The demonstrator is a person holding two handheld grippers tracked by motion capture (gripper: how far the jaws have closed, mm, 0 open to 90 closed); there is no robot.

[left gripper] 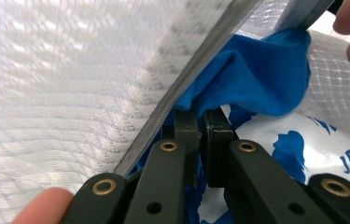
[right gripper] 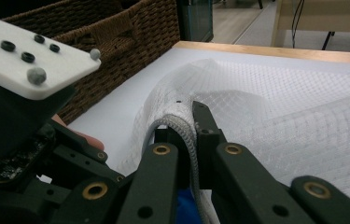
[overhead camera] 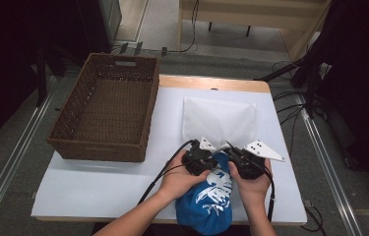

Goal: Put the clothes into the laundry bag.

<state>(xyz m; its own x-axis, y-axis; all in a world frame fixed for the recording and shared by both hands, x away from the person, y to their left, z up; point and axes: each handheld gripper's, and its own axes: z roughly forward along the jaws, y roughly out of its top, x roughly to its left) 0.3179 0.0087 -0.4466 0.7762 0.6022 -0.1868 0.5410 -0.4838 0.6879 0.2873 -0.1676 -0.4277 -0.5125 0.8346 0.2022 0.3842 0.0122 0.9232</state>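
Note:
A white mesh bag [overhead camera: 219, 120] lies flat on the white table, its opening toward me. A blue garment [overhead camera: 211, 196] with white print sits at the near edge, its top tucked under the bag's mouth. Both hands hold the grippers together at that mouth. My left gripper [left gripper: 201, 122] is shut, pinching a fold of the blue garment [left gripper: 256, 70] just under the bag's grey zip edge [left gripper: 182, 74]. My right gripper [right gripper: 189, 126] is shut on the mesh bag's rim [right gripper: 182, 123], lifting it into an arch. The left gripper [right gripper: 28, 60], with its white plate, sits close beside it.
A brown wicker basket [overhead camera: 98, 147] stands on the table's left half; its wall [right gripper: 116, 32] rises just behind the left gripper. The table's wooden far edge [overhead camera: 211, 82] lies beyond the bag. Black cables trail from the grippers toward me.

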